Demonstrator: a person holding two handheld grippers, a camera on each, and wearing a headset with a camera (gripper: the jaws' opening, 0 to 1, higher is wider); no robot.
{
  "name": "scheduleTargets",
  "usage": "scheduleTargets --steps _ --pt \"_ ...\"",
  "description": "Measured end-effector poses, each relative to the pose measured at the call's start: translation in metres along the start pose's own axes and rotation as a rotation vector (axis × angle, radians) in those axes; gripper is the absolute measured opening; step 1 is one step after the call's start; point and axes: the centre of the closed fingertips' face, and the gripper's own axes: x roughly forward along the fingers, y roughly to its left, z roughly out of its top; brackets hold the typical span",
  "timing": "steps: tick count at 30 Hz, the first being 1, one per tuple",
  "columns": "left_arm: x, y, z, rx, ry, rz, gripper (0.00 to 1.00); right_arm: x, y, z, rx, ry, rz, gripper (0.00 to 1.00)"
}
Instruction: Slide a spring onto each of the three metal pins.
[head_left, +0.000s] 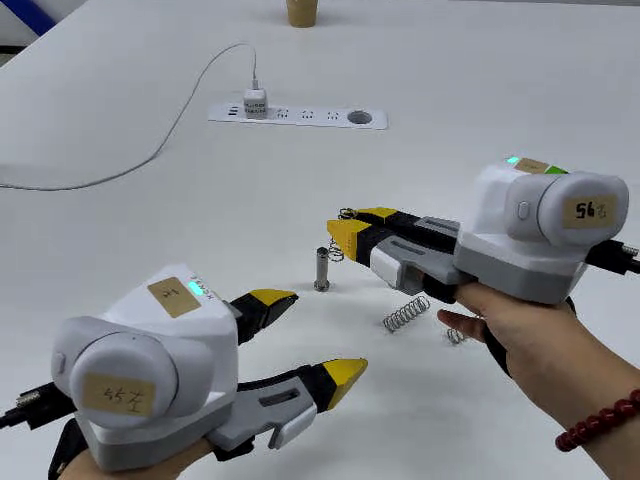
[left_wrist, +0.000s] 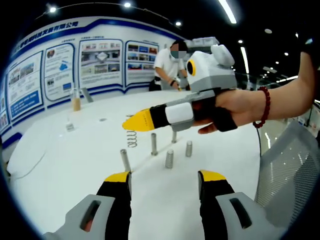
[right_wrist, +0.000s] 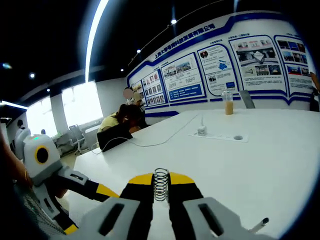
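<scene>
"Spring (right_wrist: 160, 175): where is it sitting?"

"Clamped crosswise in the right gripper (right_wrist: 160, 186). Both yellow-tipped jaws are pressed together on its middle. In the right gripper view it stands upright between them, a thin, bright metal-wire coil with open, evenly spaced turns. Its upper end pokes above the tips."

"How does it lie relative to the pin?"

"In the head view a metal pin (head_left: 321, 268) stands upright on the white table (head_left: 150, 250), just below and ahead of those closed tips. The coil's lower end hangs just beside the pin's top. Whether they touch, I cannot tell."

"Any other springs?"

"A loose spring (head_left: 405, 313) lies on its side on the table beneath the right gripper's body. A small coil (head_left: 456, 336) lies just behind it, toward the gripper's handle end."

"And the other gripper?"

"The left gripper (head_left: 310, 335) sits nearer the person, its jaws spread wide apart with nothing between them and its tips aimed toward the pin. In the left gripper view the clamped spring dangles under the right gripper's yellow tip, ahead of the open jaws."

"Beyond them?"

"A white power strip (head_left: 297, 115) with a charger (head_left: 256, 100) plugged in, well beyond the right gripper's tips."
</scene>
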Motion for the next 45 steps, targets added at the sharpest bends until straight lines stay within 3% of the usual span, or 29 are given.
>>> scheduleTargets --steps 10,17,29,45 --pt "0.001 0.003 -0.001 -0.009 0.003 0.006 0.64 0.014 -0.006 -0.004 -0.067 0.012 -0.01 0.11" --pt "0.001 0.007 -0.003 -0.051 0.009 0.015 0.67 0.022 -0.009 -0.007 -0.081 0.009 -0.022 0.11" --pt "0.0 0.009 -0.001 -0.059 0.007 0.021 0.68 0.025 -0.007 -0.02 -0.158 0.053 -0.022 0.11" --pt "-0.001 0.01 -0.002 -0.053 0.015 0.031 0.67 0.031 -0.009 -0.043 -0.172 0.122 -0.034 0.12"
